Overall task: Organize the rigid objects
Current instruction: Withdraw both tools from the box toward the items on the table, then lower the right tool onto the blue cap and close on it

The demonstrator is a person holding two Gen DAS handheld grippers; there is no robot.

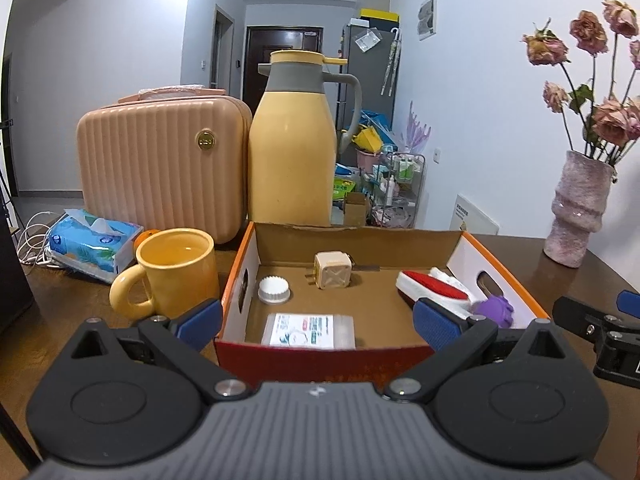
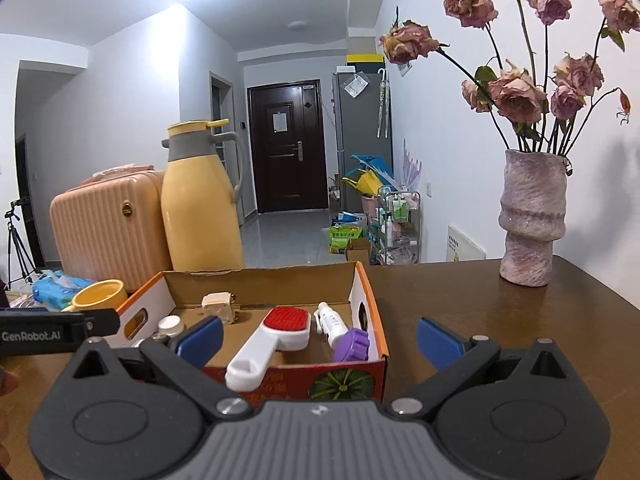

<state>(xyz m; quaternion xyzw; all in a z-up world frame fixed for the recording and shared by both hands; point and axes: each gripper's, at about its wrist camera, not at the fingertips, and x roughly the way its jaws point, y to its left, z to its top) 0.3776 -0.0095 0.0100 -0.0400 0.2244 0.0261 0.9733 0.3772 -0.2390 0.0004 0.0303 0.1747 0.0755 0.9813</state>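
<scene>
Both hand-held grippers — left (image 1: pixel 318 322) and right (image 2: pixel 320 340) — hover released and empty at the near edge of the cardboard box (image 1: pixel 320 354) on the table (image 2: pixel 480 300), which holds a lint brush (image 2: pixel 276 340), plug adapter (image 1: pixel 333 275), white cap (image 1: pixel 274 289) and purple-capped bottle (image 2: pixel 340 334).

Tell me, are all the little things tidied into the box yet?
Mostly, it seems. The cardboard box already holds a charger plug, a white cap, a flat packet, a red brush and a purple-capped bottle. Both tongs, left and right, are open and empty. The yellow mug stands outside.
</scene>
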